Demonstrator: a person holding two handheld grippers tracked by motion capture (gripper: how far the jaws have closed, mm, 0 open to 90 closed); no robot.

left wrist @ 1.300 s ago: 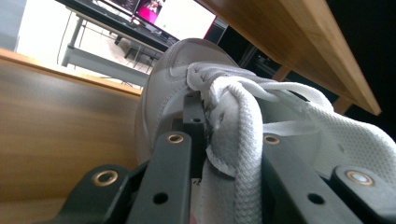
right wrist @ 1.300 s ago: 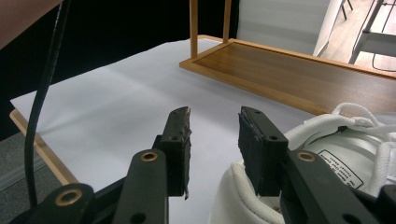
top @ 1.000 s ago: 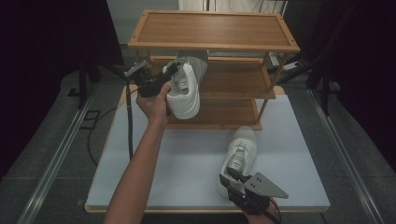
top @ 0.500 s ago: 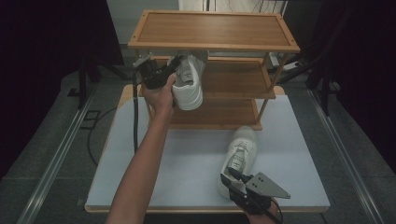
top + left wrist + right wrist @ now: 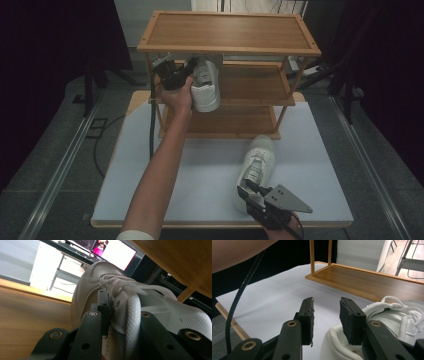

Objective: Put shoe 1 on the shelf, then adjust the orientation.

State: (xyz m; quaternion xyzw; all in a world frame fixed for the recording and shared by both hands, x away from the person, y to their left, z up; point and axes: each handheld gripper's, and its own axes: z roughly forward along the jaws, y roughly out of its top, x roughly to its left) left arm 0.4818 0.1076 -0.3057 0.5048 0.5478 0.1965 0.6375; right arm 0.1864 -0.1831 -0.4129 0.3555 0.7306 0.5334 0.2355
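A white sneaker hangs at the left end of the wooden rack's middle shelf, toe pointing into the rack. My left gripper is shut on its collar beside the laces. In the left gripper view the sneaker runs away from the left gripper, with the shelf board below it. A second white sneaker lies on the white table. My right gripper is at its heel. In the right gripper view the right gripper stands open astride the heel rim.
The rack has a top shelf and a bottom shelf, both bare. The left gripper's cable hangs down the rack's left side. In the right gripper view the bottom shelf lies just beyond the sneaker. Dark floor surrounds the table.
My left hand has carried the sneaker farther in toward the rack's middle shelf. The right gripper and the sneaker on the table have stayed put.
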